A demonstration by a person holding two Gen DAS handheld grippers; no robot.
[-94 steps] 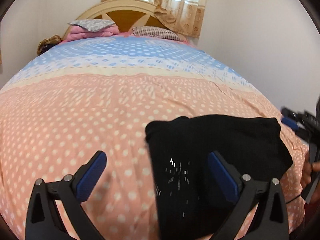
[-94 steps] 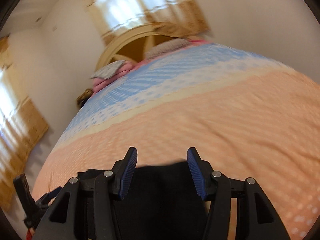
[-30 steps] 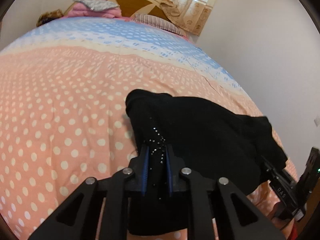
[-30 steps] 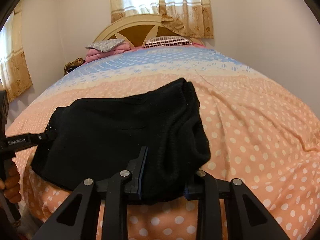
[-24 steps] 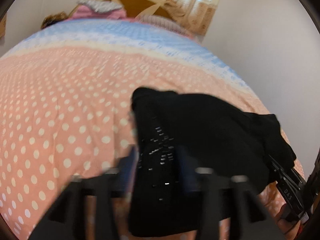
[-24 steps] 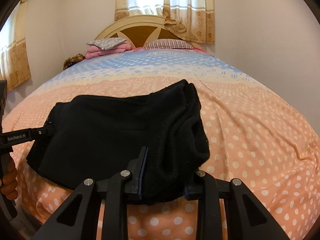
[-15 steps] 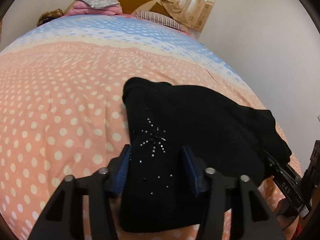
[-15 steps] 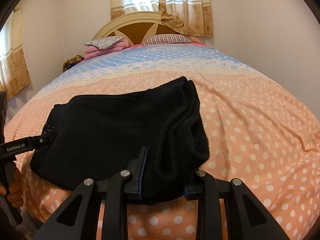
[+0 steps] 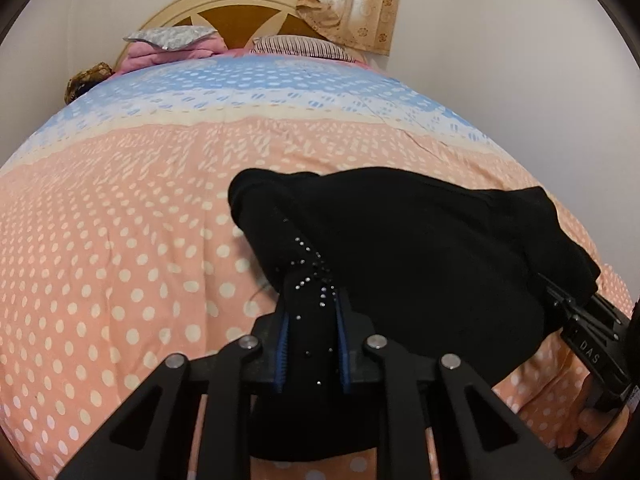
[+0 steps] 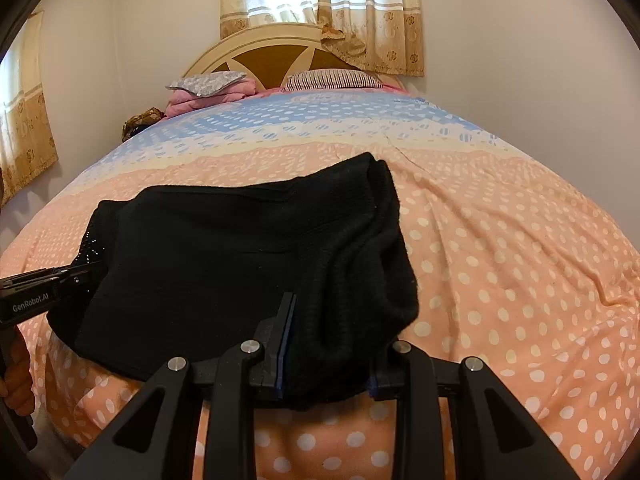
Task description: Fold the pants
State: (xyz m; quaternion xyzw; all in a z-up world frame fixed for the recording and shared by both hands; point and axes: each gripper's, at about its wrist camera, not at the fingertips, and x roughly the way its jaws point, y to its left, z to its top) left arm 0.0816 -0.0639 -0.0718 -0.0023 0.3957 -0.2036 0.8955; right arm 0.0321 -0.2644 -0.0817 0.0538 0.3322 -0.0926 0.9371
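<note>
The black pants (image 10: pixel 224 256) lie folded at the near edge of the bed (image 10: pixel 500 240), which has a dotted peach and blue cover. The left gripper (image 9: pixel 311 344) is clamped on the sequinned end at 6 o'clock in its view. The right gripper (image 10: pixel 326 350) is clamped on the thick ribbed end at 6 o'clock in its own view. 2 pillows (image 10: pixel 332 79) sit at 12 o'clock by the headboard (image 10: pixel 260 58).

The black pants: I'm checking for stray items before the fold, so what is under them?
Under the black pants only the polka-dot bedspread shows, running out from beneath every edge. Whatever lies directly beneath the fabric is covered and cannot be seen.
</note>
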